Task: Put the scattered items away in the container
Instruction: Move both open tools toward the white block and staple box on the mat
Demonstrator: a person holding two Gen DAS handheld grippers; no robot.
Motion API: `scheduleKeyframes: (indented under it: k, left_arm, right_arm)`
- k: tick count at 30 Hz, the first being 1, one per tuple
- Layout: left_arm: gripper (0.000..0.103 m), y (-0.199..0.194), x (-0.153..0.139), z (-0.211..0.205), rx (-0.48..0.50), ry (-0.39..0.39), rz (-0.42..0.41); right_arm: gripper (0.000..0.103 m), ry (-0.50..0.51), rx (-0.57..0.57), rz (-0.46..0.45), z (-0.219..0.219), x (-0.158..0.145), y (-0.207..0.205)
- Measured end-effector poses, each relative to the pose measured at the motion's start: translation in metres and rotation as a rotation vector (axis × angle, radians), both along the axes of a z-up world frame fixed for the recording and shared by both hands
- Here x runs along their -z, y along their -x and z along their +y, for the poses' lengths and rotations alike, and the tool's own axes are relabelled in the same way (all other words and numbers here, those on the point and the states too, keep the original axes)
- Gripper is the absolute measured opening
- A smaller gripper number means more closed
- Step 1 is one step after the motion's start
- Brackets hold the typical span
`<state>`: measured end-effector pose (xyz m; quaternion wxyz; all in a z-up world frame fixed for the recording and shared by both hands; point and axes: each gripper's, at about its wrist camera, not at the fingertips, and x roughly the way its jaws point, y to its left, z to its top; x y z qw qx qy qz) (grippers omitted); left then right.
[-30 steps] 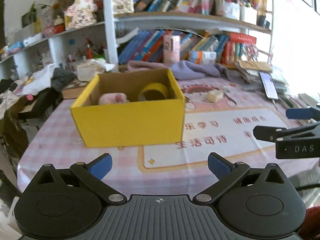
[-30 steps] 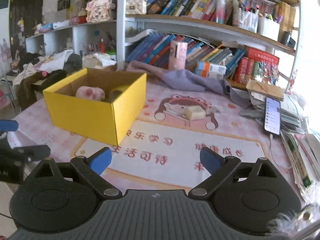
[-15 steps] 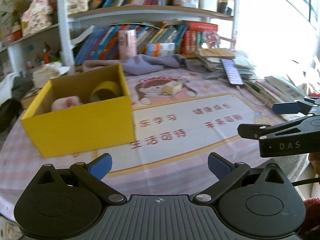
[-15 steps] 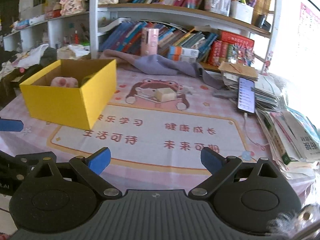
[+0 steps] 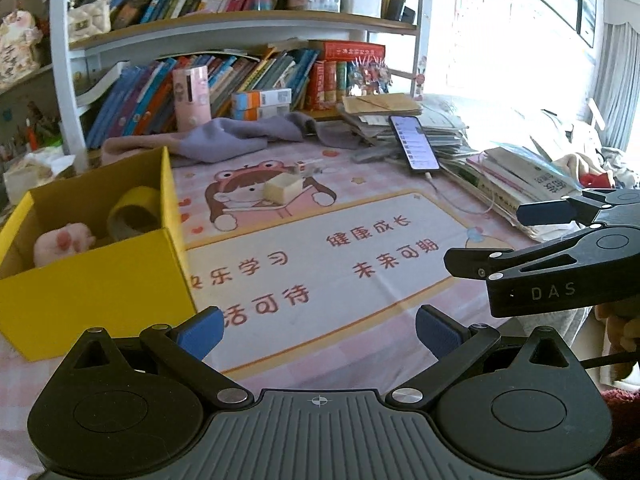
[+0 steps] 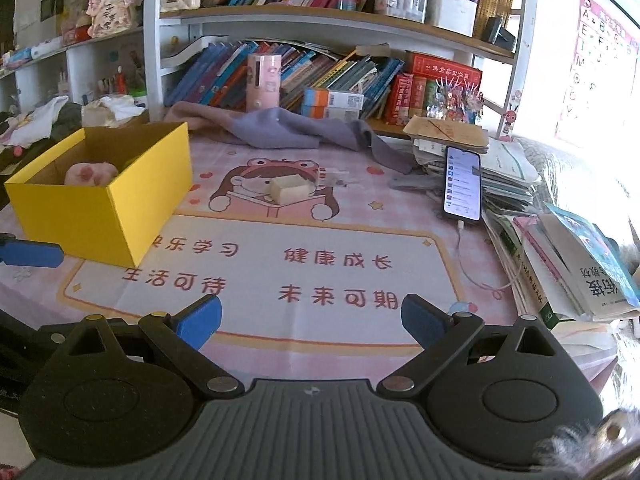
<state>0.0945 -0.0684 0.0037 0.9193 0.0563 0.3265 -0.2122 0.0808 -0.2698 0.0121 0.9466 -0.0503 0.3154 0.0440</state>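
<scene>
Though right of the yellow box (image 6: 108, 200), the cream block (image 6: 289, 189) appears light, rigid; grip its flat sides. Left gripper (image 5: 318, 330) and right gripper (image 6: 310, 320) both released, empty.

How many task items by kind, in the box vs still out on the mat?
Pink plush toy, in the yellow cardboard box: 1
Yellow tape roll, in the box: 1
Small cream rectangular block, loose on the pink printed mat: 1
Total: 3, with 2 boxed and 1 out.
</scene>
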Motion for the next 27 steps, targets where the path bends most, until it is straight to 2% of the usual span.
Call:
scheduleKeyframes:
  k: [12, 21, 27]
  left_arm:
    - [0.103, -0.042, 0.008, -0.031, 0.039, -0.012, 0.021]
    - [0.103, -0.094, 0.016, -0.063, 0.003, -0.021, 0.058]
    - [0.103, -0.128, 0.016, -0.084, -0.055, -0.023, 0.07]
  right_arm:
    - [0.096, -0.002, -0.009, 0.031, -0.021, 0.008, -0.047]
    - [0.095, -0.021, -0.05, 0.056, -0.052, 0.015, -0.101]
    - [0.095, -0.045, -0.094, 0.066, -0.076, 0.016, -0.141]
